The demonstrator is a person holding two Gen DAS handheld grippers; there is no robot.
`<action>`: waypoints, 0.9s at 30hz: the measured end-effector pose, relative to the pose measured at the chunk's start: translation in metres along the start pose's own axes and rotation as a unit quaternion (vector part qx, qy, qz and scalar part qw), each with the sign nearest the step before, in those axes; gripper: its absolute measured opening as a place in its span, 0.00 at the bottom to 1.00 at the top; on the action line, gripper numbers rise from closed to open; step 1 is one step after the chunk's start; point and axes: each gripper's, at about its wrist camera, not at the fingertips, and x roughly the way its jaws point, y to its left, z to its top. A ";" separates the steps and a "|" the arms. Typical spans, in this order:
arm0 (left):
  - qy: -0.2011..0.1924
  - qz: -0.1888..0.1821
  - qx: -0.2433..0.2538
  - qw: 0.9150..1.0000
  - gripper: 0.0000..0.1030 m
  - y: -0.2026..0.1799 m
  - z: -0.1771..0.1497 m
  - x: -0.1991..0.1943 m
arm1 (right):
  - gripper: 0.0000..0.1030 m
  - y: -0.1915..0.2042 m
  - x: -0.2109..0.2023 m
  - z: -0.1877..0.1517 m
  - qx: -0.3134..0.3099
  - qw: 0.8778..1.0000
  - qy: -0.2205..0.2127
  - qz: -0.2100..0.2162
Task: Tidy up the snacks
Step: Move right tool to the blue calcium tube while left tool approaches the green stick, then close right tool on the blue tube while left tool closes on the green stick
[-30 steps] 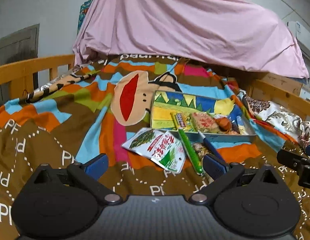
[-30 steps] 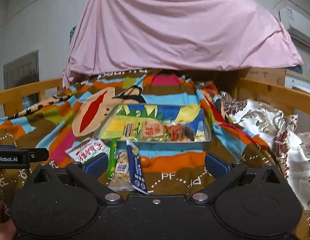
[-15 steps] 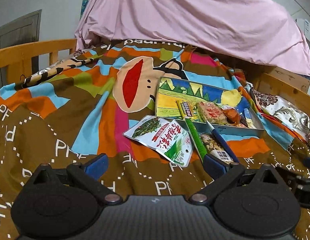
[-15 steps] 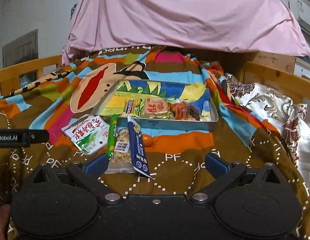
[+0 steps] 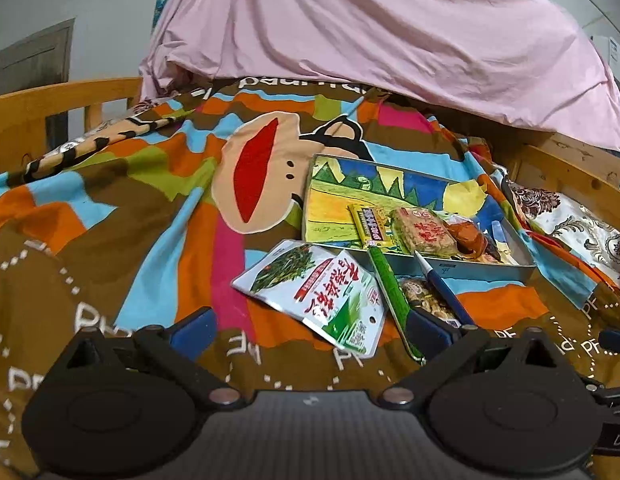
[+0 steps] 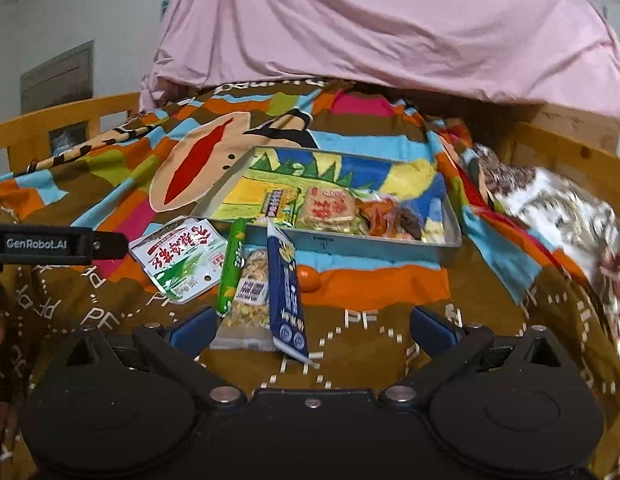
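Spread over a bed, the bright patchwork blanket (image 5: 110,240) carries all the snacks, with a wooden bed rail (image 5: 66,96) at the left and a pink sheet (image 5: 369,32) draped behind.

A metal tray (image 6: 349,246) with a painted landscape on its floor sits on the blanket. Inside it lie a yellow bar (image 5: 371,226), a square cracker pack (image 5: 423,232) with red print, and some orange-brown wrapped sweets (image 5: 467,236) toward the right end. Just in front of the tray's near wall, loose on the blanket, lie a white and green pouch (image 5: 325,296) with red characters, a green stick (image 6: 232,266), a clear bag of nuts (image 6: 250,296) and a blue packet (image 6: 286,292), the last three side by side and touching. The blue packet's far tip leans on the tray wall. A small orange fruit (image 6: 308,280) rests beside the blue packet.

The left claw (image 5: 310,328) hovers low over the blanket, level and aimed at the pouch, its blue fingers spread wide and holding nothing; its right finger sits over the near ends of the green stick and nuts. The right claw (image 6: 310,326) is likewise level and wide open, empty, with the near ends of the nuts and blue packet lying between its fingers. The left claw's body shows at the left edge of the right wrist view.
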 end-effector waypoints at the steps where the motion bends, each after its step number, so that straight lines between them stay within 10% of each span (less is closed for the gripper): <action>1: -0.001 -0.002 0.001 1.000 1.00 -0.001 0.001 0.003 | 0.99 -0.001 0.004 0.002 -0.008 1.000 -0.004 0.001; 10: -0.001 -0.009 0.011 1.000 1.00 -0.004 0.009 0.040 | 0.99 -0.007 0.051 0.013 -0.045 0.999 -0.013 -0.005; 27: 0.009 -0.129 -0.007 0.992 1.00 -0.019 -0.007 0.059 | 0.99 -0.010 0.096 0.008 -0.085 0.996 0.016 -0.025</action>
